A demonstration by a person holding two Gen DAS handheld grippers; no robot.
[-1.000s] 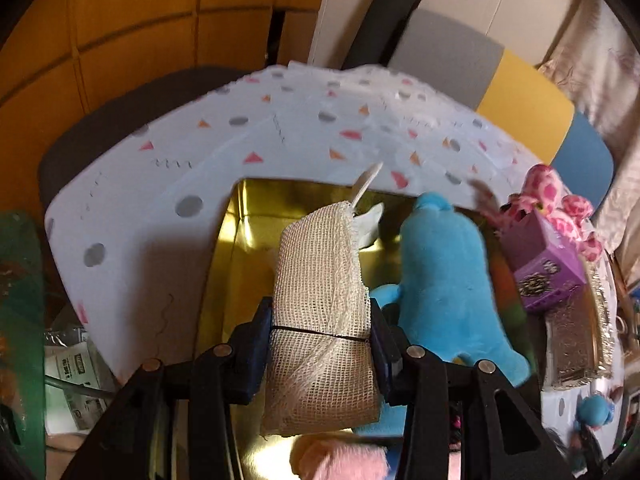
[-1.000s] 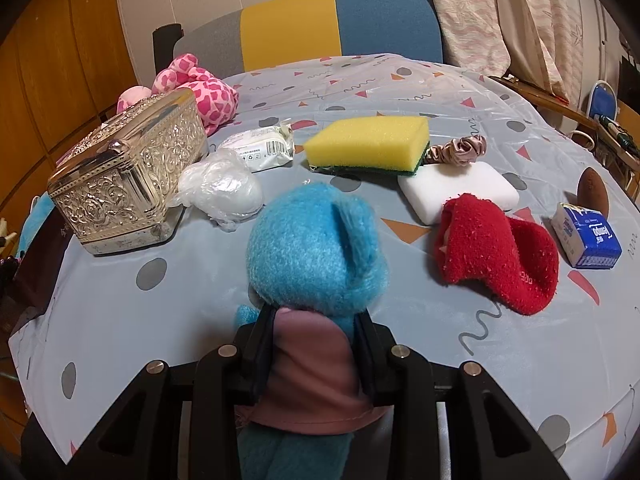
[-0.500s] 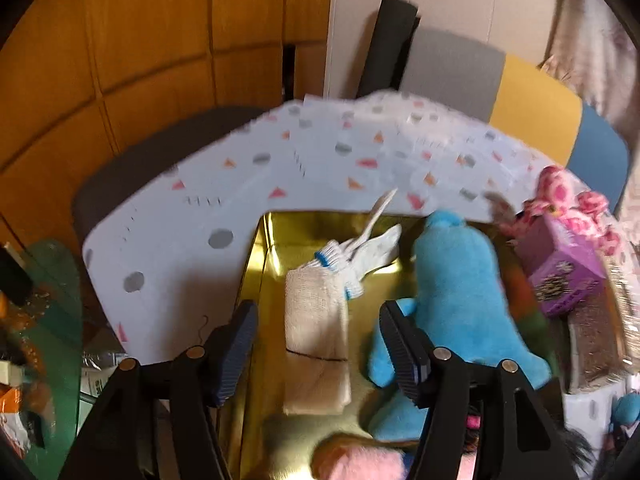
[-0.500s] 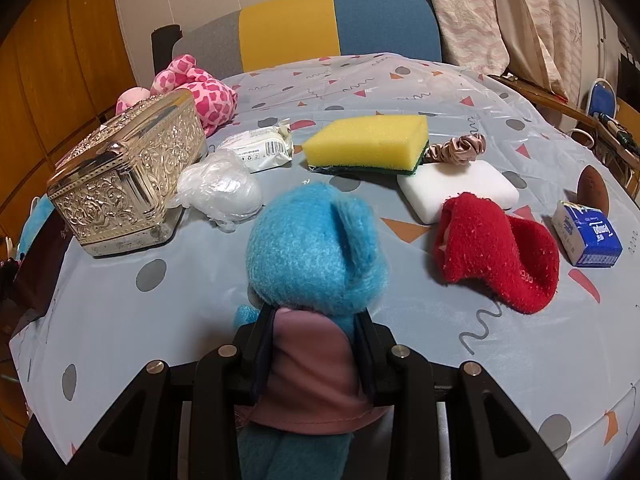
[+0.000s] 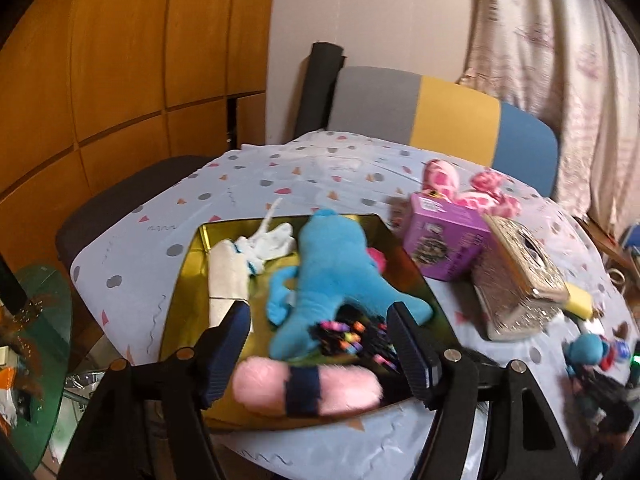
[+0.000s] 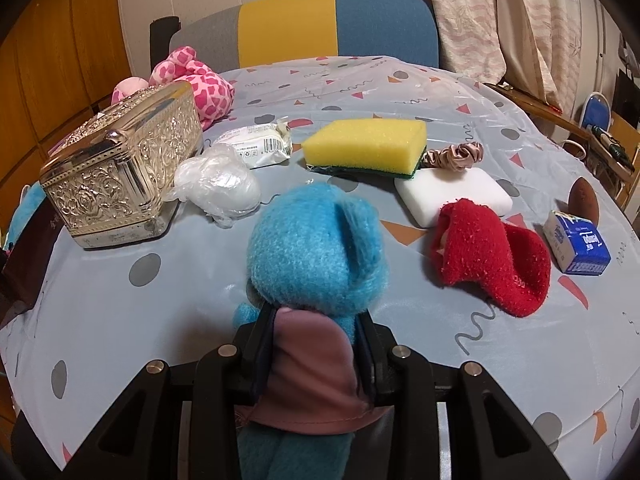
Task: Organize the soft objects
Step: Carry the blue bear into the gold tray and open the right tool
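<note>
A beige gauze roll (image 5: 228, 280) lies at the left of the gold tray (image 5: 188, 276), beside a white glove (image 5: 272, 244), a blue plush (image 5: 332, 264) and a pink fluffy piece (image 5: 260, 384). My left gripper (image 5: 320, 344) hovers above the tray's near side; its jaws are opening and the pads press on nothing. In the right wrist view my right gripper (image 6: 316, 344) is shut on a blue teddy (image 6: 316, 248) in a mauve garment, just over the table. Beyond it lie a red sock (image 6: 492, 256), a yellow sponge (image 6: 364, 144), a white sponge (image 6: 452, 192) and a scrunchie (image 6: 456, 156).
An ornate silver box (image 6: 120, 168), a purple box (image 5: 444, 240) and a pink spotted plush (image 6: 196, 84) stand near the tray. A plastic-wrapped ball (image 6: 216, 184), a white packet (image 6: 256, 144) and a blue tissue pack (image 6: 580, 244) lie on the cloth. A green glass side table (image 5: 36, 340) is at the left.
My left gripper opened and let go of the gauze roll, which now lies in the tray, and it drew back and up. The right gripper kept still with the teddy.
</note>
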